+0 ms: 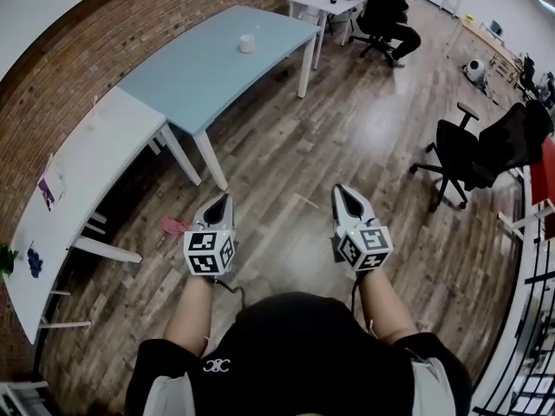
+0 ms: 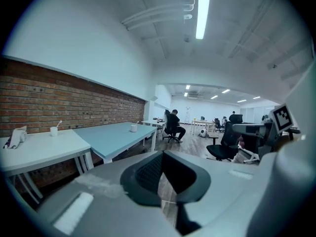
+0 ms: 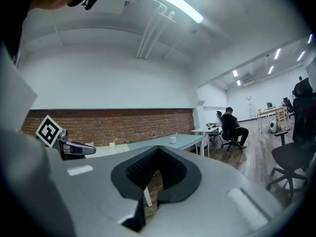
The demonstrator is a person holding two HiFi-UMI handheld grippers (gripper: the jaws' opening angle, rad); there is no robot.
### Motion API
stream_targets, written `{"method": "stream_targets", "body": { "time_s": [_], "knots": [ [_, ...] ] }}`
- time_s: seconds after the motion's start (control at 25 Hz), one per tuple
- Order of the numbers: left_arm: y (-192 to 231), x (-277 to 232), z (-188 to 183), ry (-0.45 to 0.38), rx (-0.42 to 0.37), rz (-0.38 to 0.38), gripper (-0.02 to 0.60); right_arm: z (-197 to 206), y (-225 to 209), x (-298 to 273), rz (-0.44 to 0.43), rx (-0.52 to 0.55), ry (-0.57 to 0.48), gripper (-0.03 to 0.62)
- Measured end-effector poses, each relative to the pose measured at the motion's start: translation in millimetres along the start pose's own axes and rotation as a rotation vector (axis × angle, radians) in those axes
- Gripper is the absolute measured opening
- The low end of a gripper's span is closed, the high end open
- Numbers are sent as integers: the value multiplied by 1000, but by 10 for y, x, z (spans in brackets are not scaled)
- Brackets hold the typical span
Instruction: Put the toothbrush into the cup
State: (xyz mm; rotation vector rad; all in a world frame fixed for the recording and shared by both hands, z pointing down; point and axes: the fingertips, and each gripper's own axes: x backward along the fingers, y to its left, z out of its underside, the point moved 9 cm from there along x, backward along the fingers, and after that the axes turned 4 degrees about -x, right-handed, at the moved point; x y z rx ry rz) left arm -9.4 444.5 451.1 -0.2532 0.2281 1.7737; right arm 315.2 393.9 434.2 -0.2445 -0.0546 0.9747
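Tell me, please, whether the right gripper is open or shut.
Shut: the right gripper has its jaws meeting at the tips, with nothing between them.

Two tables along the wall, grippers short of them

I hold the left gripper (image 1: 217,208) and right gripper (image 1: 349,202) side by side over the floor (image 1: 286,146). Ahead on my left, a nearer table (image 1: 87,172) and a farther table (image 1: 199,68) line the brick wall (image 1: 130,33). A cup (image 1: 247,43) stands on the farther one, and an office chair (image 1: 477,154) is well to my right.
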Motion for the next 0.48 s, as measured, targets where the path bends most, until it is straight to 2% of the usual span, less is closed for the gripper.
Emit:
{"method": "stream_targets", "body": {
  "time_s": [0.24, 0.48],
  "knots": [
    [-134, -47, 99, -16, 4, 6, 8, 154, -81, 38, -13, 17, 16, 6],
    [-340, 60, 131, -4, 49, 6, 8, 210, -131, 284, -8, 23, 26, 6]
  ]
}}
